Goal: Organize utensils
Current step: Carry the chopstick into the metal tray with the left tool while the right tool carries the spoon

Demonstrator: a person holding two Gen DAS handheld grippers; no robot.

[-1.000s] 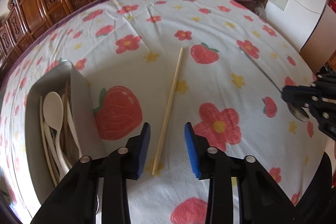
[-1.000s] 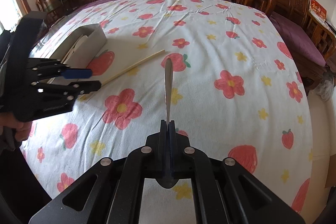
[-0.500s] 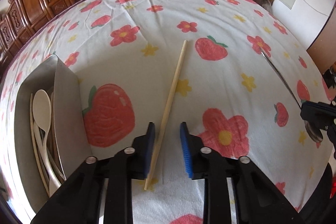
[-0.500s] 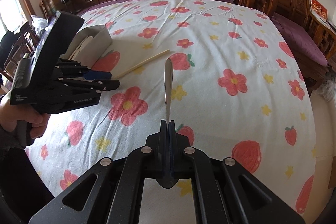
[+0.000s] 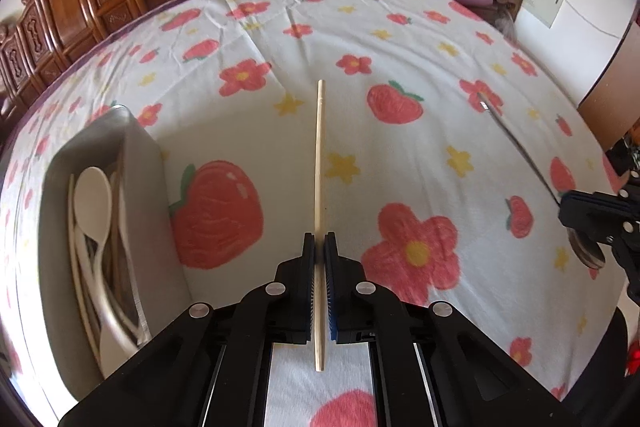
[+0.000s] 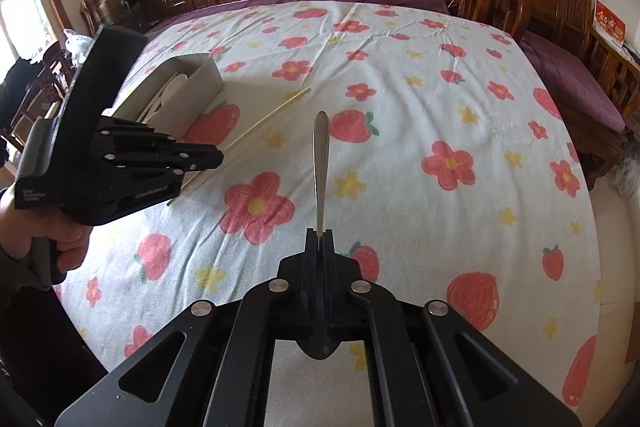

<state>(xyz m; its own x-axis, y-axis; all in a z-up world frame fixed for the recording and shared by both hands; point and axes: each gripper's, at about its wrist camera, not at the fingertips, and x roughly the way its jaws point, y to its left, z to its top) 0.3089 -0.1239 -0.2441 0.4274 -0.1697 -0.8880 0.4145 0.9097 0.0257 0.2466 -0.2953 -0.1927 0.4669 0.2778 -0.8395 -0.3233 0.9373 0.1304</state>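
On wrinkled floral cloth [image 5: 400, 27], my left gripper [image 5: 319, 247] pinches 1 thin wooden chopstick [image 5: 319, 155]; right gripper [image 6: 319, 239] clamps shiny metal spoon [image 6: 321, 155]; grey bin [image 5: 136, 163] beside.

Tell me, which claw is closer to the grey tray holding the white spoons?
Left. The left claw, pinching a pale wooden chopstick, sits just beside the grey tray. The right claw, gripping a metal spoon, is farther across the flowered cloth.
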